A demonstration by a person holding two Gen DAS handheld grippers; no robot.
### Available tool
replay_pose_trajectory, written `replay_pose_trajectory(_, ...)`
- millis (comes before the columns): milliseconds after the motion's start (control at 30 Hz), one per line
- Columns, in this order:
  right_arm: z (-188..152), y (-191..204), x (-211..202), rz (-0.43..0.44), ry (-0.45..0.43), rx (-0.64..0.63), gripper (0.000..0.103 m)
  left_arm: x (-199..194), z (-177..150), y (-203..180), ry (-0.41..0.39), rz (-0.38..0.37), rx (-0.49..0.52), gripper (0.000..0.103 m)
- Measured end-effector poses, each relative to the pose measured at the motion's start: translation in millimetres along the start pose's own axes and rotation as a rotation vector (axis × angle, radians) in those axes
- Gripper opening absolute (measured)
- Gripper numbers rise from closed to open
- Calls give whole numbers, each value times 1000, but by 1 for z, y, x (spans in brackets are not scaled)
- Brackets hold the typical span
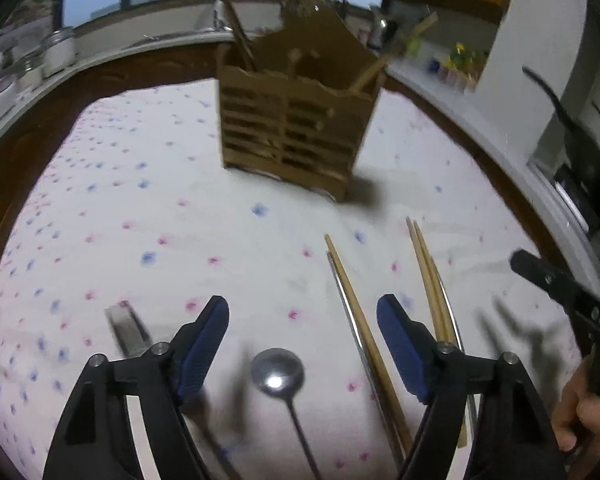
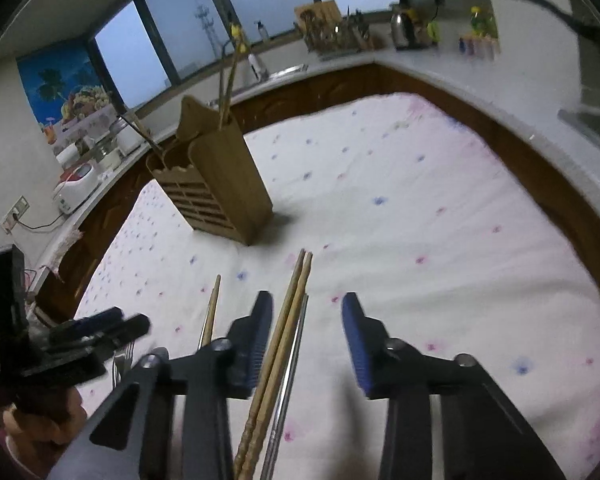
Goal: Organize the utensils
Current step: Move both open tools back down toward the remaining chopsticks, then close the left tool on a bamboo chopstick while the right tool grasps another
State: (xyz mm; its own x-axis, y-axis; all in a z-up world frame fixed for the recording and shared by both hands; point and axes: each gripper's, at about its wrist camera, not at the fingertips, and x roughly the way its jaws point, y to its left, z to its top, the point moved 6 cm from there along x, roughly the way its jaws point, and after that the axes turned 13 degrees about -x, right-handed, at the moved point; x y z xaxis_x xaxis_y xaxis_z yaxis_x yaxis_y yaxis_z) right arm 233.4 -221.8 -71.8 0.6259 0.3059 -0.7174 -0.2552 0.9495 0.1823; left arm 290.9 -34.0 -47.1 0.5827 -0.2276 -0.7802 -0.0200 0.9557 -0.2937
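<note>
Looking along the left gripper (image 1: 302, 322) in the left wrist view, both blue-padded fingers (image 1: 202, 346) stand wide apart with nothing between them but the cloth. Just below that gap a metal spoon (image 1: 277, 372) lies on the dotted tablecloth (image 1: 140, 208), bowl up toward the fingers, handle running to the lower edge. To the right of it a single wooden chopstick (image 1: 364, 332) lies against a metal chopstick (image 1: 350, 320), and further right a pair of wooden chopsticks (image 1: 428, 276) passes behind the right-hand finger. A blurred flat metal piece (image 1: 126, 328) shows left of the left-hand finger; what it is cannot be told. Farther back on the cloth stands the wooden utensil holder (image 1: 292, 128), with sticks poking out of its top. At the right edge a hand (image 1: 584, 408) grips the other tool.

From the right wrist view, the right gripper (image 2: 307, 334) is also spread wide and holds nothing. A pair of wooden chopsticks (image 2: 284, 336) and a metal chopstick (image 2: 294, 356) lie on the tablecloth (image 2: 420, 200) in the gap, close to the left-hand finger (image 2: 256, 336). A single wooden chopstick (image 2: 212, 312) lies left of that finger. The utensil holder (image 2: 216, 184) stands tilted in frame, well beyond the fingertips. The left gripper (image 2: 100, 330) shows at the left edge, with fork tines (image 2: 123, 358) just beside it.
</note>
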Motion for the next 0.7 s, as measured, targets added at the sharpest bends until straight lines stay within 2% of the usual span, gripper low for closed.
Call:
replay_pose_trajectory(233, 11, -2, 42, 31, 74, 2, 28, 38, 22, -8, 65, -12, -17, 61)
replay_pose_trajectory(367, 16, -3, 62, 29, 112, -7, 22, 61, 37, -11, 85, -15, -16, 56)
replay_pose_trajectory(567, 16, -4, 81, 30, 160, -24, 19, 95, 46, -17, 134, -26, -4, 38)
replay_pose_trajectory(700, 14, -3, 92, 12, 185, -45, 12, 112, 47, -22, 162, -29, 16, 27)
